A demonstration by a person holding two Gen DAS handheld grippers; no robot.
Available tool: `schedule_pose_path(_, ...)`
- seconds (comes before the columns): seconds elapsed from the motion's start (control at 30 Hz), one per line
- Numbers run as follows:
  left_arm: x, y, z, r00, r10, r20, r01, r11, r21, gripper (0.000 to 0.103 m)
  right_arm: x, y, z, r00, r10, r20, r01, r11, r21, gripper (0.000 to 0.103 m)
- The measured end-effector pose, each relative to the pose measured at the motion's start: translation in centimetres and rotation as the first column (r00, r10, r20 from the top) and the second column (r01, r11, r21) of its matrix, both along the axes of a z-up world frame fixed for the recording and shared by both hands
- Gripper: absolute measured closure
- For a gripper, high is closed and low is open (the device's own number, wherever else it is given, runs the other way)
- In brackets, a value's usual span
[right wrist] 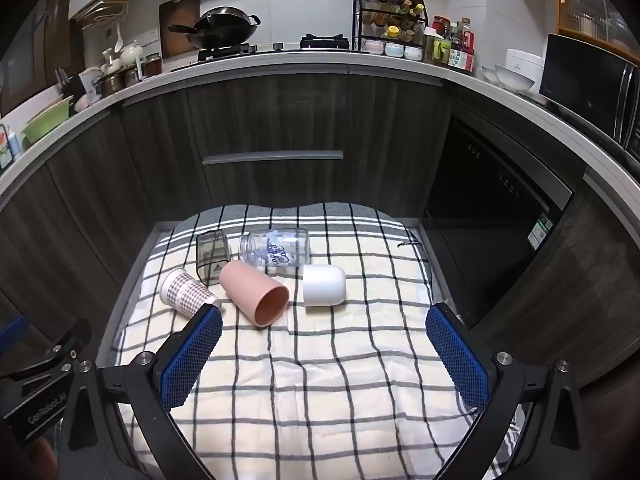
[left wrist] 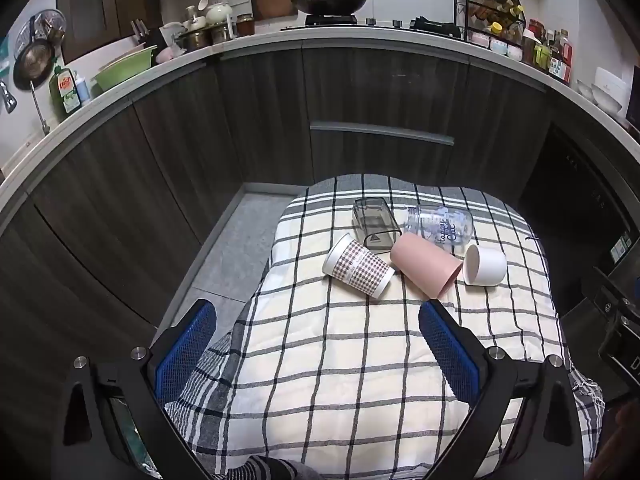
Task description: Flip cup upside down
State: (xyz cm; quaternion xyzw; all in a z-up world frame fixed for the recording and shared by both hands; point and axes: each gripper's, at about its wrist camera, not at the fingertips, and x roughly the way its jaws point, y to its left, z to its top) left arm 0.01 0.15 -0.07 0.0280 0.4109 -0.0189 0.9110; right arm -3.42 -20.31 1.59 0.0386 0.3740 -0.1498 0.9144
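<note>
Cups lie on their sides in a loose cluster on the checked cloth [right wrist: 320, 360], five in all, and we cannot tell from the task which one is meant. We take the pink cup [right wrist: 254, 298] as our landmark: it lies with its open mouth turned toward the right camera. Touching its closed end on the far side is a smoky square tumbler [right wrist: 212, 254], and just beyond it a clear glass printed with lettering [right wrist: 276, 252]. To its left, just beside it, lies the houndstooth paper cup [right wrist: 188, 292]; to its right, near but apart, the white cup [right wrist: 324, 285].

Both our tools hang above the near part of the cloth, short of the pink cup. The left gripper [left wrist: 318, 344] has its blue pads wide apart with nothing between them, and so does the right gripper [right wrist: 324, 352]. We judge this to be the very start: no cup is grasped or stood on its rim yet. The next move calls for choosing one cup, bringing spread fingers across its body, closing on it, then tipping it rim-down onto the cloth. The cloth looks soft and slightly rumpled, so a cup may rock when set down.

Beyond the cups stand dark wood cabinets [right wrist: 272, 120] under a pale counter carrying a wok [right wrist: 224, 32] and a spice rack [right wrist: 390, 20].
</note>
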Motion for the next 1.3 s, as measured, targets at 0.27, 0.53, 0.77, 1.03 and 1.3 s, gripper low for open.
schedule_pose_path(0.27, 0.1, 0.6, -0.2, 1.0, -0.003, -0.007, 0.003, 1.0, 0.0, 0.0, 0.0, 0.0, 0.1, 1.0, -0.001, 0.006, 0.001, 1.0, 0.007, 0.001)
schedule_pose_path(0.53, -0.1, 0.3, -0.2, 1.0, 0.01, -0.023, -0.01, 1.0, 0.006, 0.0, -0.2, 0.1, 0.2, 1.0, -0.003, 0.014, 0.003, 1.0, 0.009, 0.001)
schedule_pose_path(0.77, -0.3, 0.0, -0.2, 1.0, 0.007, -0.018, -0.007, 1.0, 0.017, 0.0, -0.2, 0.0, 0.0, 1.0, -0.003, 0.014, 0.003, 1.0, 0.012, 0.001)
schedule_pose_path(1.03, -0.3, 0.1, -0.1, 1.0, 0.0, -0.015, 0.001, 1.0, 0.013, 0.0, -0.4, 0.1, 0.3, 1.0, -0.003, 0.02, 0.003, 1.0, 0.009, 0.001)
schedule_pose_path(1.3, -0.3, -0.1, 0.0, 1.0, -0.007, -0.012, 0.007, 1.0, 0.018, 0.0, -0.4, 0.1, 0.3, 1.0, -0.005, 0.018, 0.004, 1.0, 0.012, 0.001)
